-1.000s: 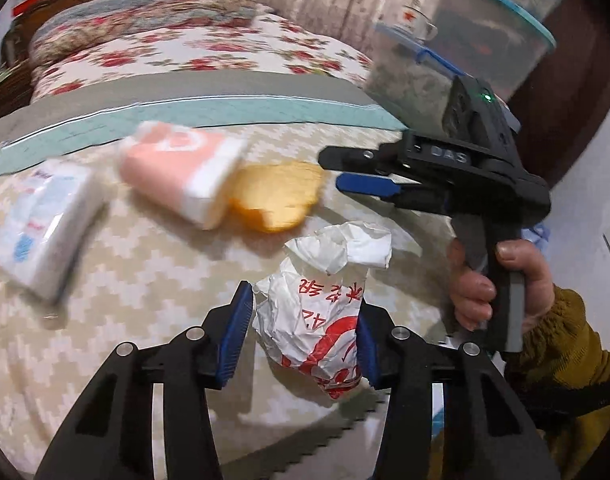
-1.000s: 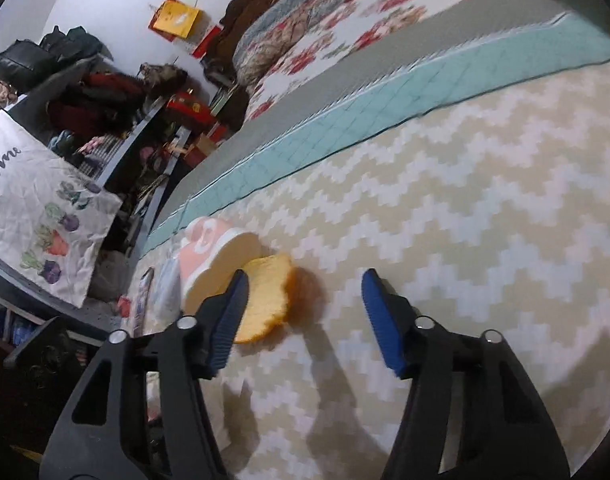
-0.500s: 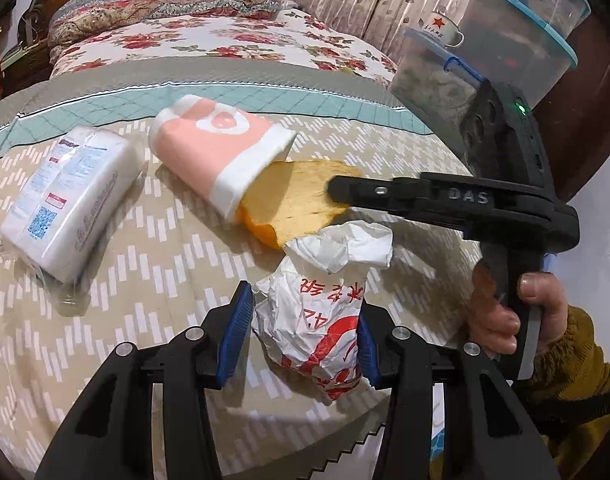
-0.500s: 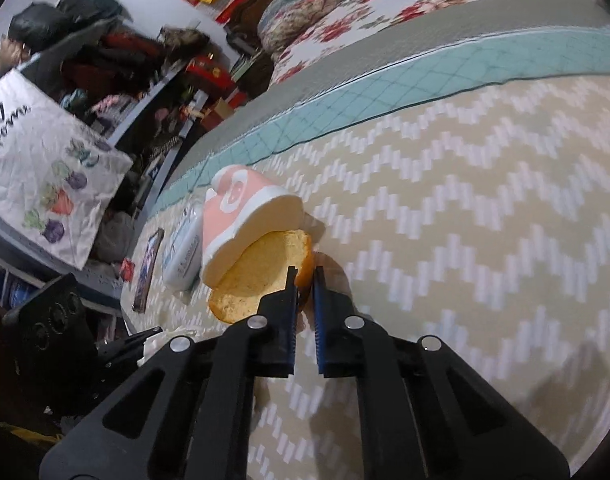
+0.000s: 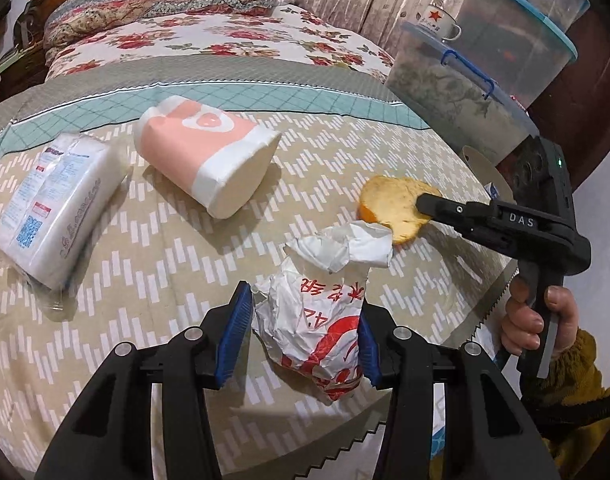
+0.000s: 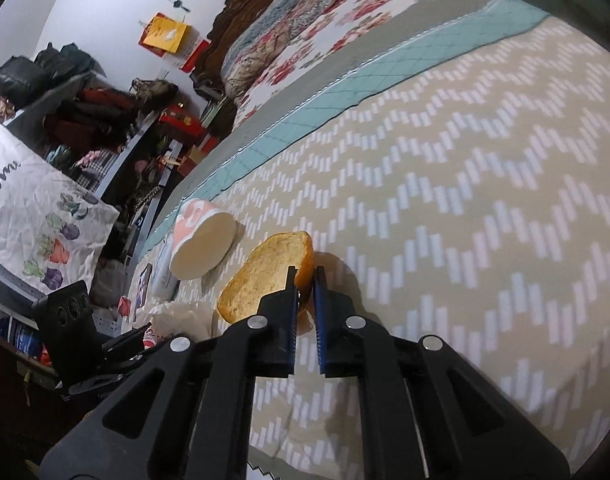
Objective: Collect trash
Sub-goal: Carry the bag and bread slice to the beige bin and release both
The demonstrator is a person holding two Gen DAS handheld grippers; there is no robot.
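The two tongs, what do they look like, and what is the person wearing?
Both are black plastic with blue ribbed pads and silver rivets. The right tongs carry white "DAS" lettering, a pistol-style handle, and a small green light on the block above. The left tongs have cut-out arms. The hand emerges from a mustard-yellow knitted sleeve.

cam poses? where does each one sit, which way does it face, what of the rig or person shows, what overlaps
Left wrist: sits on the left tool, looks along the bed toward the headboard; its pads hold the crumpled wrapper; right tool and a hand show at right.
Right wrist: sits on the right tool, looks across the bed toward cluttered shelves; shut on the orange peel.
Shared: peel, pink tissue roll, wrapper, zigzag bedspread.
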